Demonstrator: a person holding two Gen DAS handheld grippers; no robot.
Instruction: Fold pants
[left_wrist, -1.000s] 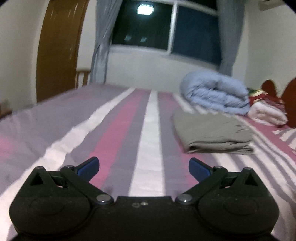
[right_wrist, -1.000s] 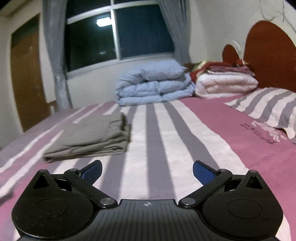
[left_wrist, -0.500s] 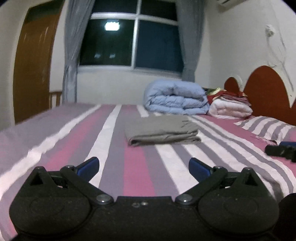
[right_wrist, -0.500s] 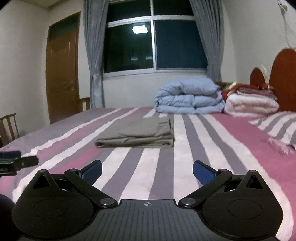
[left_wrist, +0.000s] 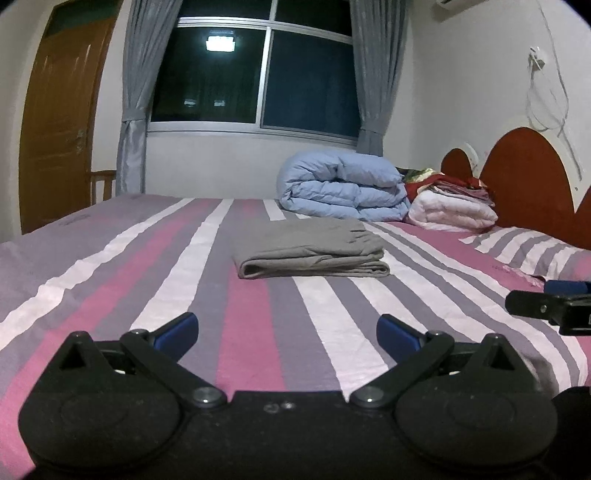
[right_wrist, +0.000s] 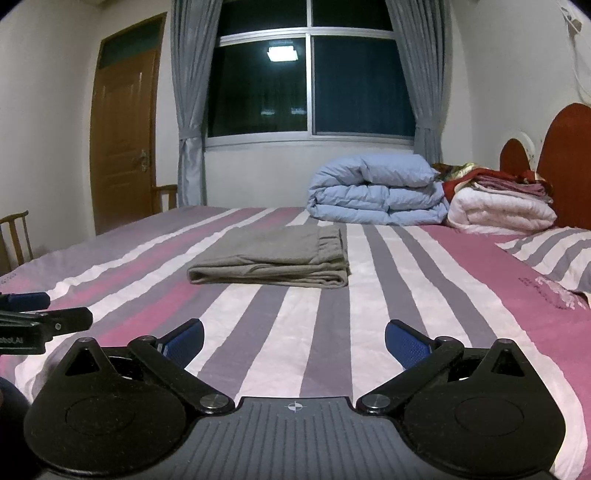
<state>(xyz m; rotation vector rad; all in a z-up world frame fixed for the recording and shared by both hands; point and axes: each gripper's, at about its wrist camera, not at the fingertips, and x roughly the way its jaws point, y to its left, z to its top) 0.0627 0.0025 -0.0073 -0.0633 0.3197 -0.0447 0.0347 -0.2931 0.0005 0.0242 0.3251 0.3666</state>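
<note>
Lying folded on the striped bed (left_wrist: 258, 350), the grey pants (left_wrist: 310, 251) sit clear of both tools — left hand-held gripper (left_wrist: 288, 330) and right hand-held gripper (right_wrist: 294, 338) released, empty. Behind: blue duvet (right_wrist: 373, 195), stacked blankets (right_wrist: 498, 206), a pillow (right_wrist: 554, 254).

The striped bed (right_wrist: 424, 295) carries folded grey pants (right_wrist: 273, 260), a blue duvet (right_wrist: 373, 195), stacked blankets (right_wrist: 498, 208) and a pillow (right_wrist: 554, 254).

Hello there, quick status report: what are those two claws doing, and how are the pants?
Left gripper open, empty. Right gripper open, empty. Grey pants folded flat on striped bed, untouched. Nothing between.
</note>
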